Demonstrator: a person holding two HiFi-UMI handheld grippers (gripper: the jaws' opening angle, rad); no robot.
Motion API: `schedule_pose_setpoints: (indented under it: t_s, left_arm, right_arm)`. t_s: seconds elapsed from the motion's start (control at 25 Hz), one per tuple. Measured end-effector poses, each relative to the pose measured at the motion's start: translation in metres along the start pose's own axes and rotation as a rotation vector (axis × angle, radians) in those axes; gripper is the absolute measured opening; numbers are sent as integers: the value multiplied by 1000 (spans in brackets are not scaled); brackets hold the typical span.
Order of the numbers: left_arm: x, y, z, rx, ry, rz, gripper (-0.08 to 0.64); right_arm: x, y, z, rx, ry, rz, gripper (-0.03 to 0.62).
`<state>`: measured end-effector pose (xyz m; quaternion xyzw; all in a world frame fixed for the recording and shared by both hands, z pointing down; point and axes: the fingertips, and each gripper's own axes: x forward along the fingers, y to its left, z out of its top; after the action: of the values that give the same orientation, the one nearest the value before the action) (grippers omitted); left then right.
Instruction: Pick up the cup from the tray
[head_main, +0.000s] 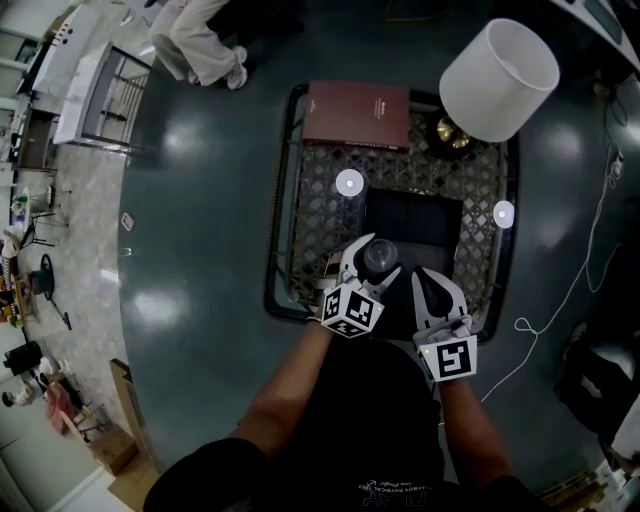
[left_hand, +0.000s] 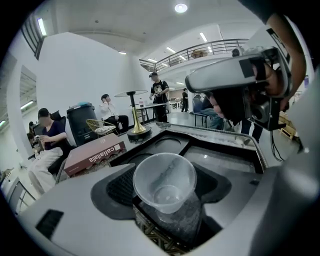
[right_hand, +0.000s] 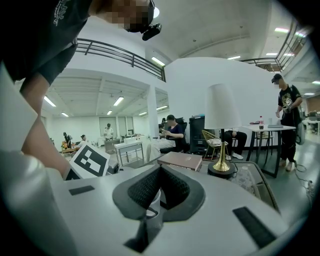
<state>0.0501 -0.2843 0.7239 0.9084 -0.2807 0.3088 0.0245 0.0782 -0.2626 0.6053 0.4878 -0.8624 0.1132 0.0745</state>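
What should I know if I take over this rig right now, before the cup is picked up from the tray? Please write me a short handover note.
Left gripper: jaws wide apart, one on each side of the clear cup. No squeeze on it shows yet.
Right gripper: jaws together, empty, beside the other one at the tray's near edge.
Things: the cup stands upright on the dark tray, in its near corner on the person's left.
Done: jaws placed around the cup.
Left to do: close on the cup and lift it off the tray.
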Motion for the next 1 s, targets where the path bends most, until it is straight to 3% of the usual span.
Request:
schedule_pose_setpoints:
  t_s: [0.6, 1.0]
  left_arm:
    - [-10, 1, 22, 25, -39, -6, 334]
    - [-56, 3, 69, -53, -132, 7, 334]
  right_arm:
    - [3, -1, 6, -21, -22, 0, 9]
    - [-16, 8, 22, -31, -42, -17, 9]
